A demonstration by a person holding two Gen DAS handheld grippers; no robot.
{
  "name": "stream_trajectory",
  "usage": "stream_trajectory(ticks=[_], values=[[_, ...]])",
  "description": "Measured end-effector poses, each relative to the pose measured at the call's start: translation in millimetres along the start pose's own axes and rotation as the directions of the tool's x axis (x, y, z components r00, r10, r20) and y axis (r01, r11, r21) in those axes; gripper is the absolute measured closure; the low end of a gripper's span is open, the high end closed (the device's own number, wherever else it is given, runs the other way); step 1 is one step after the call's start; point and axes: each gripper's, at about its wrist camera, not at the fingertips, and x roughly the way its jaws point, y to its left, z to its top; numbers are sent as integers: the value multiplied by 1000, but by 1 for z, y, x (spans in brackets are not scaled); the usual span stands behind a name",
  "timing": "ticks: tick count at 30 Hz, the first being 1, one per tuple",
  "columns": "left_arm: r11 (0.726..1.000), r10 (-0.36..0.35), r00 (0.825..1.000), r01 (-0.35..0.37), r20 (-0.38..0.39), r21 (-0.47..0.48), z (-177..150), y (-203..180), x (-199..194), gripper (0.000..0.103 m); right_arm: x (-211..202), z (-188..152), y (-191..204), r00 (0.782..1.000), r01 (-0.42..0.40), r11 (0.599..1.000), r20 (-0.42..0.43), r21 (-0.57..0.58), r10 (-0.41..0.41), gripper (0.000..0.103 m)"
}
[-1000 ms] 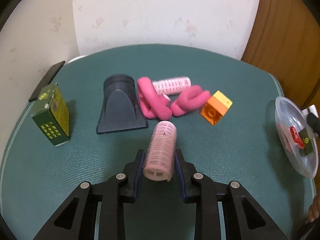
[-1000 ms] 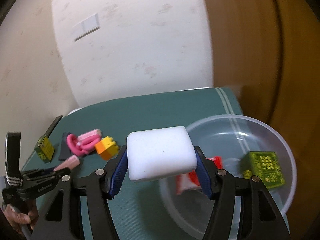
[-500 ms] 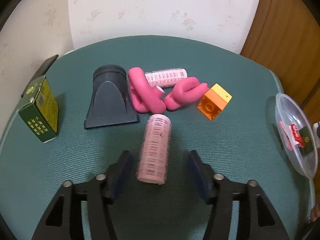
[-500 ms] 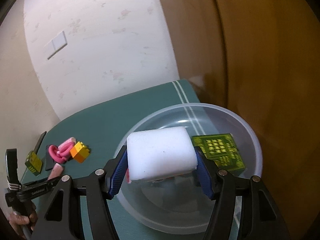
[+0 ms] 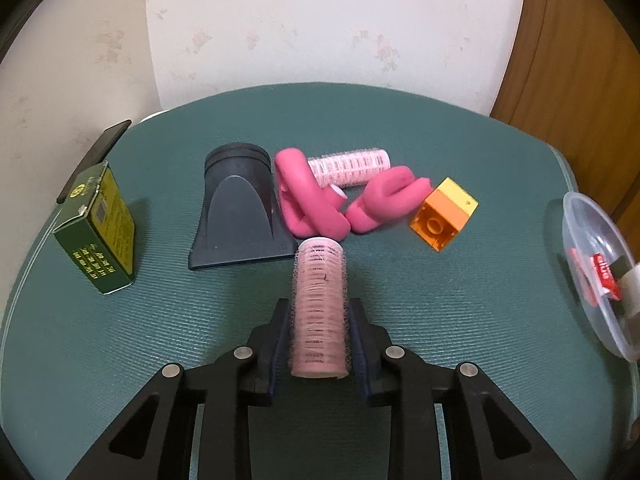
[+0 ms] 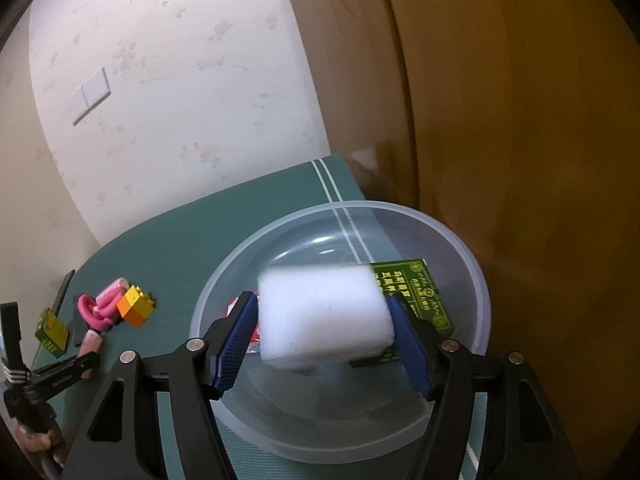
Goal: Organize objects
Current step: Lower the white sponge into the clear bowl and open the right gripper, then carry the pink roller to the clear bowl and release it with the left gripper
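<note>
My left gripper (image 5: pixel 319 334) is shut on a pale pink hair roller (image 5: pixel 319 306), which lies lengthwise between the fingers on the green mat. My right gripper (image 6: pixel 325 344) has its jaws parted over the clear plastic bowl (image 6: pixel 472 264). A white sponge block (image 6: pixel 324 318) is between the pads, blurred and tilted, with a gap on its left side. The bowl holds a green box (image 6: pixel 420 296) and a red packet (image 6: pixel 234 306). The bowl also shows in the left wrist view (image 5: pixel 576 216).
On the mat lie a black dryer nozzle (image 5: pixel 236 208), pink foam curlers (image 5: pixel 316 200), a second roller (image 5: pixel 352 166), an orange-yellow brick (image 5: pixel 444 214), a green box (image 5: pixel 100 228) and a black phone (image 5: pixel 94 158). Wall behind, wooden door at right.
My left gripper opened around the roller half a second ago and has closed on it again. My right gripper moved over the bowl and opened; the sponge is slipping out.
</note>
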Motion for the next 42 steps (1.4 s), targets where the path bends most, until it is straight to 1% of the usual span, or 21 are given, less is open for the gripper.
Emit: stream_trajectory(ticks=[1, 2, 3, 5, 9, 13, 18, 21, 23, 27, 34, 36, 42], values=[[1000, -5, 1000, 5, 9, -4, 0, 0, -4, 74, -1, 0, -2, 1000, -2, 1000, 4, 7, 1, 32], [1000, -6, 1000, 6, 15, -6, 0, -1, -6, 74, -1, 1, -2, 1000, -2, 1000, 6, 11, 2, 29], [1000, -9, 1000, 9, 21, -7, 1, -2, -8, 74, -2, 1, -4, 1000, -1, 1000, 11, 18, 1, 23], [1000, -15, 999, 15, 29, -6, 1, -4, -13, 74, -3, 1, -5, 1000, 2, 1000, 21, 27, -3, 20], [999, -34, 999, 34, 35, 13, 2, -16, -20, 74, -9, 3, -8, 999, 14, 999, 47, 41, -16, 20], [996, -67, 997, 64, 50, 56, 1, -36, -32, 74, -12, 5, -13, 998, 17, 997, 62, 70, -22, 20], [982, -158, 987, 153, 35, 111, 1, -69, -45, 74, -14, 7, -17, 997, 32, 995, 65, 97, -38, 20], [965, -212, 977, 207, 16, 159, 0, -92, -50, 74, -14, 7, -18, 997, 42, 994, 63, 103, -48, 20], [949, -250, 968, 246, -2, 198, -2, -112, -53, 74, -14, 8, -19, 997, 40, 994, 62, 105, -46, 20], [923, -305, 951, 309, -50, 229, -3, -140, -50, 74, -17, 9, -18, 996, 44, 994, 75, 96, -51, 20], [884, -360, 928, 373, -97, 282, -3, -181, -52, 74, -19, 9, -19, 996, 32, 994, 74, 101, -39, 20], [874, -375, 921, 390, -108, 291, -3, -187, -53, 74, -20, 10, -20, 996, 30, 994, 75, 108, -38, 20], [839, -425, 887, 460, -178, 290, -1, -207, -49, 74, -22, 11, -25, 996, 30, 989, 78, 148, -42, 20]])
